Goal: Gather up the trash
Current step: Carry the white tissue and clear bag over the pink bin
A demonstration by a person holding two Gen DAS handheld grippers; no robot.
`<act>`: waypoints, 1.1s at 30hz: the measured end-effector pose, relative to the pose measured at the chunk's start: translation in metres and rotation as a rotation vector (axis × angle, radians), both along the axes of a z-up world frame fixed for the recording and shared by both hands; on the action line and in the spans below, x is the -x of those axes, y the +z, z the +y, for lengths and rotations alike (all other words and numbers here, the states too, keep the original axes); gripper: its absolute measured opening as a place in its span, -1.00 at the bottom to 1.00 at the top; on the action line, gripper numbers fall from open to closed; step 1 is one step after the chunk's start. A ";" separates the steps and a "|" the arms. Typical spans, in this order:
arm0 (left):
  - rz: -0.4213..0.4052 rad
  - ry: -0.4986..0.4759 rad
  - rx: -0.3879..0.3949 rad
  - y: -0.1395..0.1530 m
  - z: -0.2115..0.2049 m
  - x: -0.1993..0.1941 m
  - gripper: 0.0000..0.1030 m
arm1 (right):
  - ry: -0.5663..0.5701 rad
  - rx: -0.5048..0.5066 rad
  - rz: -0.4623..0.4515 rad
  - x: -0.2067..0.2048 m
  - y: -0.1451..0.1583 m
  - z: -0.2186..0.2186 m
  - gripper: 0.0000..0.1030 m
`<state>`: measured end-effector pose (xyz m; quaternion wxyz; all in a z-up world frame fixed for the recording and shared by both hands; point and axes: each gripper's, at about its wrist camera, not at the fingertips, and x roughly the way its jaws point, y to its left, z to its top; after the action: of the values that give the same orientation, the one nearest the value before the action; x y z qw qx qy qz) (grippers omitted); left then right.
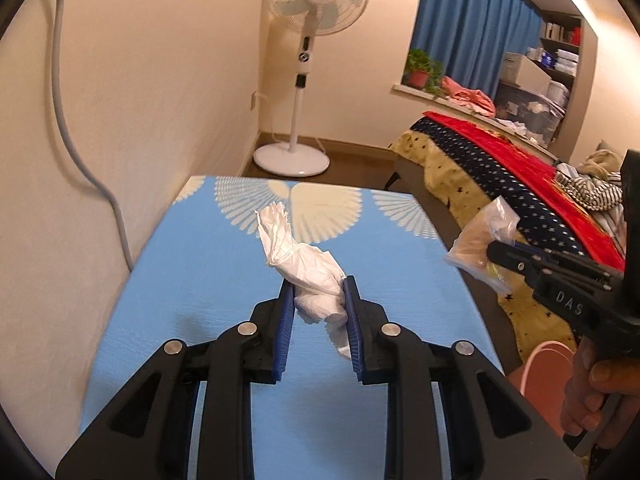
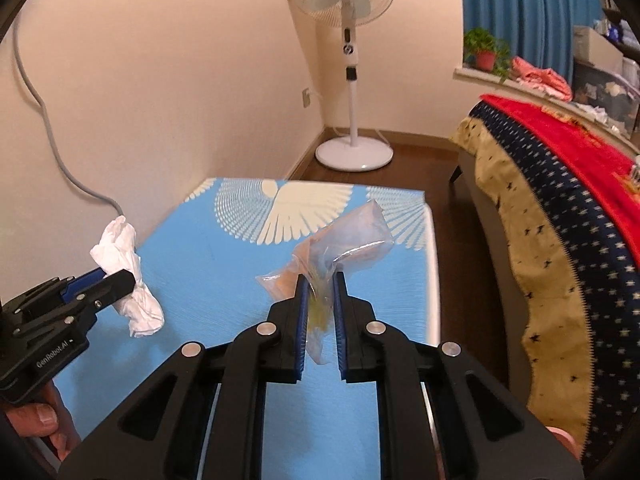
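Observation:
My left gripper is shut on a crumpled white tissue, held above the blue patterned table. From the right wrist view the same left gripper shows at the left edge with the tissue in its blue pads. My right gripper is shut on a clear plastic bag with yellowish bits inside, lifted off the table. In the left wrist view the right gripper shows at the right with the bag.
A white standing fan stands in the corner beyond the table. A bed with a star-patterned cover and red blanket runs along the right. A grey cable hangs down the left wall. A pink object sits low beside the table.

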<state>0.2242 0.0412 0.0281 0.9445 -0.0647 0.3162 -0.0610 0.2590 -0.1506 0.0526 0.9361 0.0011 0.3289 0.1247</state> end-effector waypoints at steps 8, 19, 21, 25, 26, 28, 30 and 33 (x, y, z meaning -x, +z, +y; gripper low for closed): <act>-0.029 -0.017 0.044 0.022 -0.022 0.032 -0.53 | -0.071 -0.005 -0.035 0.050 0.032 -0.038 -0.76; -0.065 -0.098 0.073 0.041 -0.073 0.076 -0.53 | -0.160 0.034 -0.078 0.117 0.067 -0.101 -0.76; -0.076 -0.121 0.066 0.040 -0.085 0.085 -0.53 | -0.174 0.038 -0.074 0.131 0.069 -0.111 -0.76; -0.076 -0.156 0.066 0.036 -0.106 0.098 -0.53 | -0.208 0.037 -0.062 0.154 0.068 -0.130 -0.76; -0.074 -0.166 0.069 0.034 -0.112 0.101 -0.53 | -0.216 0.035 -0.064 0.159 0.068 -0.134 -0.76; -0.074 -0.186 0.064 0.032 -0.123 0.104 -0.53 | -0.235 0.051 -0.063 0.171 0.063 -0.143 -0.76; -0.084 -0.216 0.043 0.031 -0.138 0.108 -0.53 | -0.250 0.049 -0.041 0.178 0.058 -0.151 -0.76; -0.087 -0.250 0.041 0.028 -0.155 0.111 -0.53 | -0.286 0.038 -0.039 0.189 0.056 -0.166 -0.76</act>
<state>0.1136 -0.1135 0.0556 0.9409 -0.0416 0.2792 -0.1873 0.0699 -0.3161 0.1086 0.9504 0.0280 0.3094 -0.0162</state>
